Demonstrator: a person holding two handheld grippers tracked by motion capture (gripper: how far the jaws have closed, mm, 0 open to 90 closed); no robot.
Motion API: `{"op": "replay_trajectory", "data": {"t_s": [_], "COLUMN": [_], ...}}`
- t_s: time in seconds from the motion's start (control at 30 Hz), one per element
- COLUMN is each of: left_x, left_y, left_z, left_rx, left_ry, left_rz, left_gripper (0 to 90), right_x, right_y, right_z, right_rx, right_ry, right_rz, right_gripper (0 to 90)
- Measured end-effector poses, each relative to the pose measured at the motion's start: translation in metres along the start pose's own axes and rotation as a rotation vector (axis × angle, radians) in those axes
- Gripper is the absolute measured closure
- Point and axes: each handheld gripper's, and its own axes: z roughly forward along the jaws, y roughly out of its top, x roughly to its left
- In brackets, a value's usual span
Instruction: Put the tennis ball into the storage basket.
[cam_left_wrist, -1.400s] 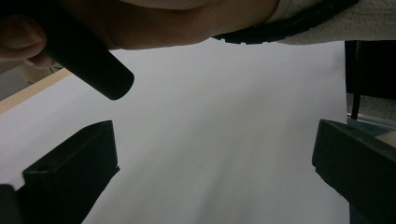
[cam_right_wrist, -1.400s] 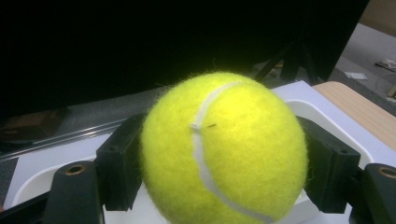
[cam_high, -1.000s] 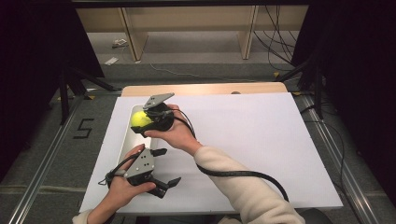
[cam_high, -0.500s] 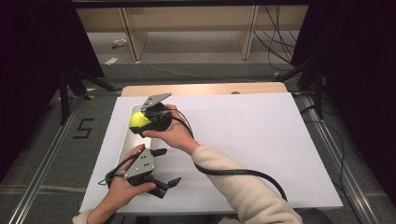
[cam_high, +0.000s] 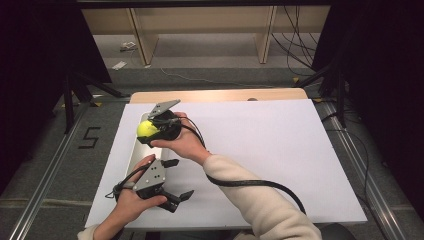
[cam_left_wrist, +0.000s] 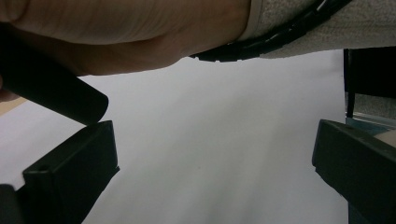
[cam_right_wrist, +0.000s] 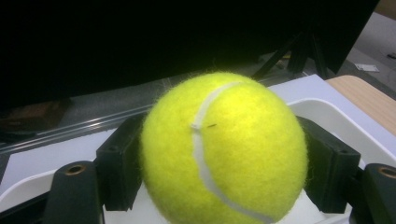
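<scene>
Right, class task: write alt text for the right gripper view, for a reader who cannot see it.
A yellow tennis ball with a white seam sits clamped between the two black jaws of the right gripper, close to the camera. Under it lies a white tray on a white table cover, with dark surroundings beyond.

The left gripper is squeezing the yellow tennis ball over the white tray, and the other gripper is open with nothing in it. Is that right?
Not quite: the right gripper squeezes the yellow tennis ball over the white tray, as the right gripper view shows. The open one with nothing in it is the left gripper, seen in the high view.
</scene>
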Motion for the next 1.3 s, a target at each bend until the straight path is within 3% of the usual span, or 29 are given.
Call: {"op": "replay_trajectory", "data": {"t_s": [0.93,1.3], "left_x": [-0.001,-0.001], "left_y": [0.000,0.000], "left_z": [0.000,0.000], "left_rx": [0.005,0.008], "left_ry": [-0.003,-0.004], "left_rz": [0.005,0.006], "left_gripper": [0.0,0.0], "right_x": [-0.005,-0.006], "right_y": [-0.006,-0.010], "right_z": [0.016,0.026], "right_rx": [0.060,0.105], "right_ry": [0.017,0.019], "right_rz": [0.006,-0.013], "right_gripper": [26.5,26.4]}}
